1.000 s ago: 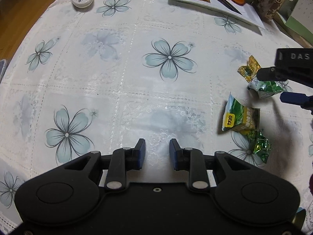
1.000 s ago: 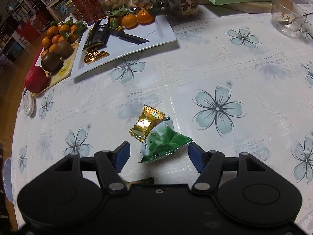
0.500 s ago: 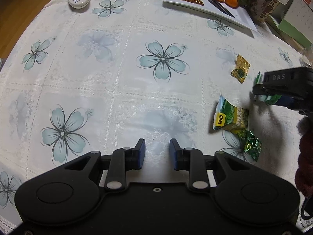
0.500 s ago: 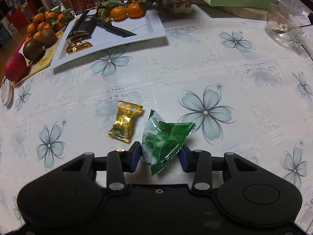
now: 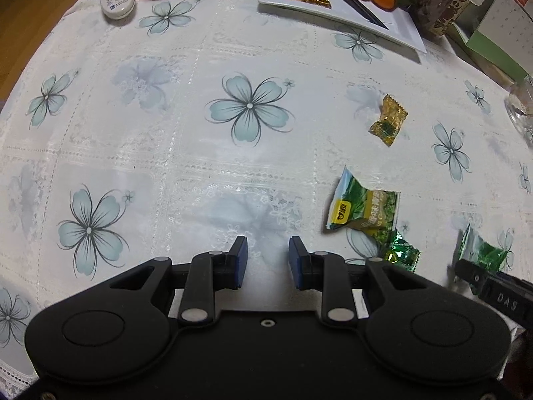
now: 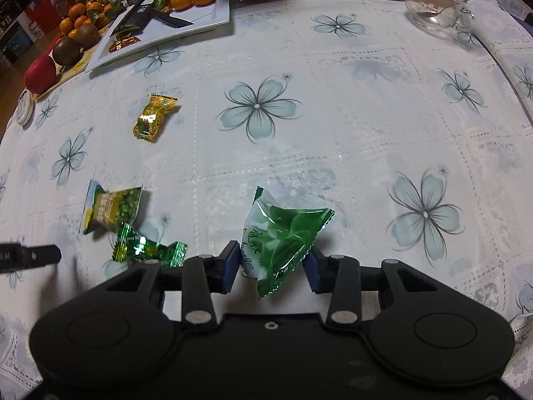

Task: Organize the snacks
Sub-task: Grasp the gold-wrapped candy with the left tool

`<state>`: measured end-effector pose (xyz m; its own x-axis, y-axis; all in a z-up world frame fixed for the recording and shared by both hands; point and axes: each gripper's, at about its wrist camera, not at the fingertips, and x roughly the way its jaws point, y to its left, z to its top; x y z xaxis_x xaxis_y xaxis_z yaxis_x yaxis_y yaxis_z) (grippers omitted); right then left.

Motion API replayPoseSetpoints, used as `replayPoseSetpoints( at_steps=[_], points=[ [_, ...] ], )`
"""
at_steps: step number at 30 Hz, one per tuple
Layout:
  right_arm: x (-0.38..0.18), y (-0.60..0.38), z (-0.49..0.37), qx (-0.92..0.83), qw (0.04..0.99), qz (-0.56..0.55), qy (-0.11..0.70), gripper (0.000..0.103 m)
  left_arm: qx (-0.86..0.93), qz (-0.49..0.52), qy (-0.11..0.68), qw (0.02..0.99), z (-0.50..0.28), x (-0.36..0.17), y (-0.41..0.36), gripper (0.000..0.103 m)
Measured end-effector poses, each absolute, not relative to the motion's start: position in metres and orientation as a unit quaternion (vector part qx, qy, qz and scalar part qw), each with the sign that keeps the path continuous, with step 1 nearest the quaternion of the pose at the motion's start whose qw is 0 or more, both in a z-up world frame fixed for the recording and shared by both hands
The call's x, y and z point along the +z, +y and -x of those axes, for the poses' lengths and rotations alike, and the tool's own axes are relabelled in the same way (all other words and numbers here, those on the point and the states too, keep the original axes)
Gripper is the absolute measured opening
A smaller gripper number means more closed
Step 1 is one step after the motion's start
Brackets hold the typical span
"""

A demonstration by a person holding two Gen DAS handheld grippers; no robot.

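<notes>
A: Where is the green packet [image 6: 283, 233] now?

B: It is between the blue pads of the right gripper [image 6: 271, 265], pinched at its lower part. The jaws have just been closing, and now they press on the packet from both sides. Its long side stands up and leans a little away from the gripper, over the worktop [image 6: 333, 133].

A: And the left gripper [image 5: 265, 263]?

B: Its jaws stand only a little apart, and nothing is between them. Under it is only the flowered cloth.

A: Which snacks remain on the worktop?

B: Three. The yellow-green packet [image 5: 364, 208] and the small green candy [image 5: 401, 255] lie together; whether they touch I cannot tell. They lie ahead and to the right of the left gripper, so between the two grippers. The gold candy [image 5: 388, 120] lies alone, farther toward the white tray [image 5: 403, 30].

A: So who is nearer to the pair?

B: I judge the left gripper is free and near, but it must open wider first. The yellow-green packet lies with its long axis across the left gripper's view, so a small turn of the wrist may be needed.
</notes>
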<state>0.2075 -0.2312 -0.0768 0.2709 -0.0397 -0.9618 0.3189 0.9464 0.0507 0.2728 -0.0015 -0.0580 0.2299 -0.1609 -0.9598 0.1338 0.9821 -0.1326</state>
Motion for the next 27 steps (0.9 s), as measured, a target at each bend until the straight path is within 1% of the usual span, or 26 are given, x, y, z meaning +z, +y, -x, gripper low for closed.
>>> replayPoseSetpoints(
  at_steps=[5, 11, 20, 27],
  points=[
    [-0.071, -0.245, -0.186, -0.109, 0.805, -0.11, 0.573, 0.042, -0.115, -0.01, 0.612, 0.783, -0.283, -0.046, -0.036, 0.037],
    [-0.069, -0.263, -0.177, -0.101, 0.819, -0.13, 0.549, 0.043, -0.128, -0.036, 0.598, 0.79, -0.302, -0.039, -0.084, 0.037],
    [-0.077, -0.283, -0.167, -0.104, 0.811, -0.139, 0.559, 0.043, -0.153, -0.085, 0.578, 0.797, -0.335, -0.049, -0.144, 0.039],
    [-0.075, -0.281, -0.163, -0.088, 0.808, -0.151, 0.562, 0.043, -0.144, -0.107, 0.568, 0.803, -0.348, -0.06, -0.16, 0.04]
  ],
)
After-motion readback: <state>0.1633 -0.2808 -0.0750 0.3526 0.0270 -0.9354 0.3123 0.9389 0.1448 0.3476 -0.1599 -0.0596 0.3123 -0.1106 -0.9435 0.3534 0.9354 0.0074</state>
